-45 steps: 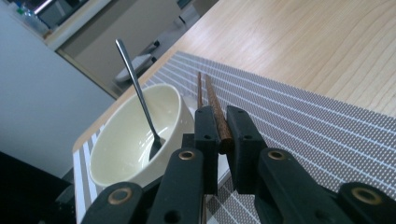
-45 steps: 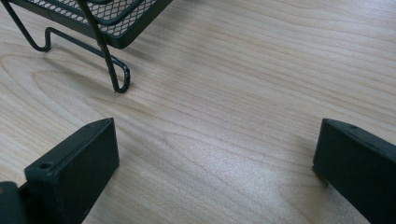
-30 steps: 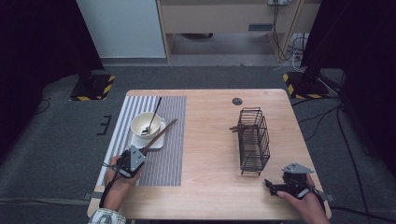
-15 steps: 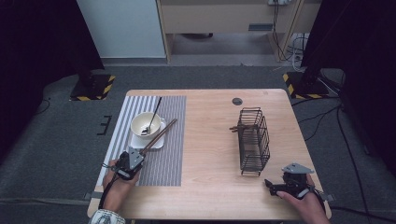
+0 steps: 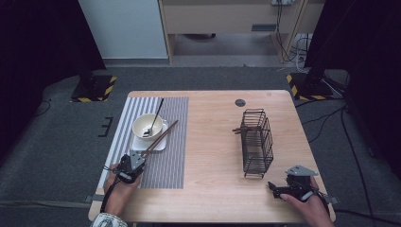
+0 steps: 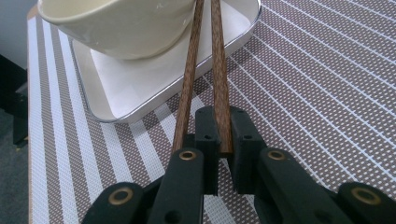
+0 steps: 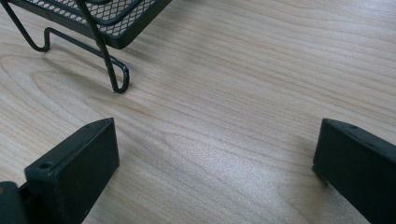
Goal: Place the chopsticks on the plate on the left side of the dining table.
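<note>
A cream bowl [image 5: 147, 126] with a dark spoon [image 5: 157, 111] in it stands on a white square plate [image 6: 135, 84] on the striped placemat [image 5: 165, 161]. Two brown chopsticks [image 5: 161, 137] lean from the plate's edge toward me. My left gripper [image 5: 142, 153] is shut on the near end of the right chopstick [image 6: 218, 70]. The other chopstick [image 6: 189, 84] runs just outside the left jaw. My right gripper [image 5: 276, 189] rests at the table's near right corner, its jaws wide open [image 7: 215, 158] over bare wood with nothing between them.
A black wire basket [image 5: 257, 142] stands on the right half of the table with a brown stick [image 5: 243, 128] poking out at its far left side; its wire foot [image 7: 119, 81] is just beyond my right gripper. A small dark disc [image 5: 240, 102] sits near the far edge.
</note>
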### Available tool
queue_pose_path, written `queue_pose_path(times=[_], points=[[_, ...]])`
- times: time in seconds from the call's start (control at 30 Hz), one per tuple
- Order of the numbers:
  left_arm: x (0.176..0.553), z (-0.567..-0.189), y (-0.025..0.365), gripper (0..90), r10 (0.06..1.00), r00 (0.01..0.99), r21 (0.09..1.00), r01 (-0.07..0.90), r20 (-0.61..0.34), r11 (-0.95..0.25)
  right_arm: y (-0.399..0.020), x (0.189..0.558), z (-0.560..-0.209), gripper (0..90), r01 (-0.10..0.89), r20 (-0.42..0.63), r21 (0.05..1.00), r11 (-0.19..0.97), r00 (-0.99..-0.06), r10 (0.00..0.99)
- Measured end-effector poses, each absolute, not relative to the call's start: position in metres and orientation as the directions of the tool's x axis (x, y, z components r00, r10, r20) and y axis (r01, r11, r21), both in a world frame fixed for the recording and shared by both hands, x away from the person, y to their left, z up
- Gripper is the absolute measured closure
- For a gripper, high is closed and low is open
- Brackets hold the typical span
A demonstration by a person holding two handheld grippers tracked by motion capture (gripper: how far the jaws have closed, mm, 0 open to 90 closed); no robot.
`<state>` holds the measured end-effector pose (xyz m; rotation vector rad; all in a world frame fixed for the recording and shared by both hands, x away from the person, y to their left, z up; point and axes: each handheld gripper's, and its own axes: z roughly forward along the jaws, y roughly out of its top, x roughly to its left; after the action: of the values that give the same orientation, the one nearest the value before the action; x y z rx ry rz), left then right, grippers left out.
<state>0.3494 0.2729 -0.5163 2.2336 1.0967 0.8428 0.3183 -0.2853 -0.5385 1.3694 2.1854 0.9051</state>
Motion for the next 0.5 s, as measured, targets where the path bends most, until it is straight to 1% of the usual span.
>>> queue_pose_path(times=[0.5], points=[[0.3508,-0.5196,0.2707,83.0,0.823,0.494,0.654,0.528,0.282,-0.541,-0.2853,0.3183,-0.5385,0.2,0.637,0.001,0.707,0.308,-0.436,0.9]])
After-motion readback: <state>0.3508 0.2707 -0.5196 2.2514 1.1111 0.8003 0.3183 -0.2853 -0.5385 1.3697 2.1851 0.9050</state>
